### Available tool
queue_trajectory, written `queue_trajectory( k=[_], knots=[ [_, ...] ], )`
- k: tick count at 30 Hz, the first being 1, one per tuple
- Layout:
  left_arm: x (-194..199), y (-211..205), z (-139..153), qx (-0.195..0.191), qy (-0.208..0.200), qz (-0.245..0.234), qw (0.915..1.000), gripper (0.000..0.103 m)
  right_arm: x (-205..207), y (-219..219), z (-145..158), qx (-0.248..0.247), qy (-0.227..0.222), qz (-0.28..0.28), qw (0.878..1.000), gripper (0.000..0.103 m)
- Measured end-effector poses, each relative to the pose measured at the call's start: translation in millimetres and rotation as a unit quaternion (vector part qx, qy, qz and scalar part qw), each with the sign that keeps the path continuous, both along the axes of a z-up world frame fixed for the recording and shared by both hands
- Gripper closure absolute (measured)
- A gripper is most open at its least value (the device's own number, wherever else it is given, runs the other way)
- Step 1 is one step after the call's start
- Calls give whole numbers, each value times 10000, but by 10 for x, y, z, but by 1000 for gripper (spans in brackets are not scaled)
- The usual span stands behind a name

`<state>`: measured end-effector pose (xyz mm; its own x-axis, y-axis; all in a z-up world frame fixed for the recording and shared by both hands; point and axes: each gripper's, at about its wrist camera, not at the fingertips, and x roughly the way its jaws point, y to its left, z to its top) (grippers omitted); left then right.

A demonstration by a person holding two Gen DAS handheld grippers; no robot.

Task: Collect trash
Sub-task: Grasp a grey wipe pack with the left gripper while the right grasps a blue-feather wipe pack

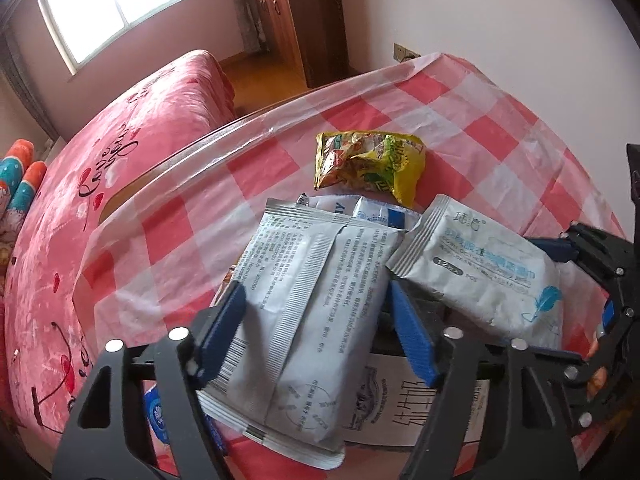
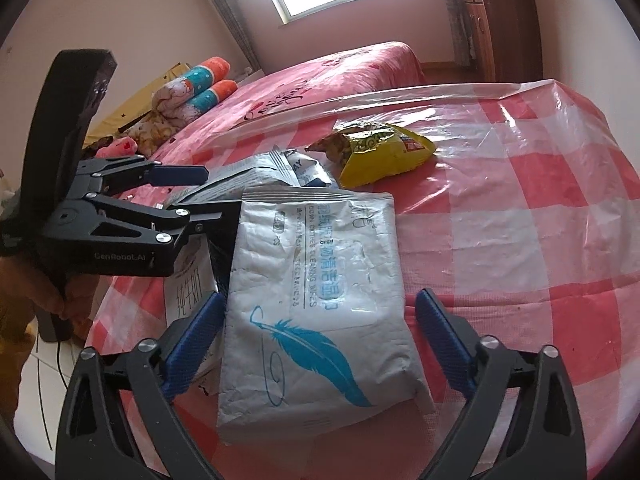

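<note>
Your desk [image 1: 500, 120] wears a red-and-white checked cloth under a clear plastic sheet, wrinkled and glaring near the far edge. On it you have a crumpled yellow snack bag [image 1: 370, 164] lying apart toward the far side. Nearer you, a loose heap: a grey wipes packet with a blue feather print [image 2: 320, 304], a second grey packet turned seam-up [image 1: 304, 320], a white-and-blue wrapper [image 1: 360, 208] half buried beneath them, and a white printed carton [image 1: 400, 404] flat at the bottom.
</note>
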<state>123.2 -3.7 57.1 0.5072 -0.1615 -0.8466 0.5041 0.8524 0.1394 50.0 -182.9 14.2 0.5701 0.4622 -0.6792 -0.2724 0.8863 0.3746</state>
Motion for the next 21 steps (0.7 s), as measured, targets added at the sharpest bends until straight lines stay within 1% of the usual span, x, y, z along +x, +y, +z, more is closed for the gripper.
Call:
queue_trajectory(
  k=[3, 6, 9, 12, 14, 16, 17, 18, 20, 21],
  knots=[
    [-22, -2, 20, -59, 6, 93, 9999, 41, 3, 11, 0, -137, -22, -45, 9999, 23],
    [-71, 8, 43, -117, 34, 147, 9998, 42, -6, 30, 5, -220, -36, -39, 9997, 26],
    [-134, 37, 63, -213, 130, 200, 9995, 42, -15, 6, 2, -192, -32, -60, 9998, 28],
    [-219, 34, 82, -139, 161, 167, 9996, 42, -22, -18, 1, -206, -29, -109, 9997, 28],
    [-235, 44, 132, -175, 118, 174, 9996, 42, -23, -29, -3, -215, -25, -141, 9997, 28],
    [-223, 46, 193, -162, -70, 136, 9998, 35, -31, -32, -5, -202, -22, -162, 9997, 28],
    [-204, 40, 213, -64, -215, 97, 9997, 21, -33, -32, -5, -191, -20, -163, 9997, 28],
    [-186, 37, 220, 9, -292, 52, 9996, 15, -34, -30, -5, -187, -18, -162, 9997, 28],
    [-100, 14, 160, 218, -230, -151, 9994, 14, -35, -26, -4, -176, -15, -153, 9997, 27],
    [-53, 11, 120, 385, -216, -150, 9989, 14, -35, -27, -4, -167, -13, -154, 9997, 27]
  ],
)
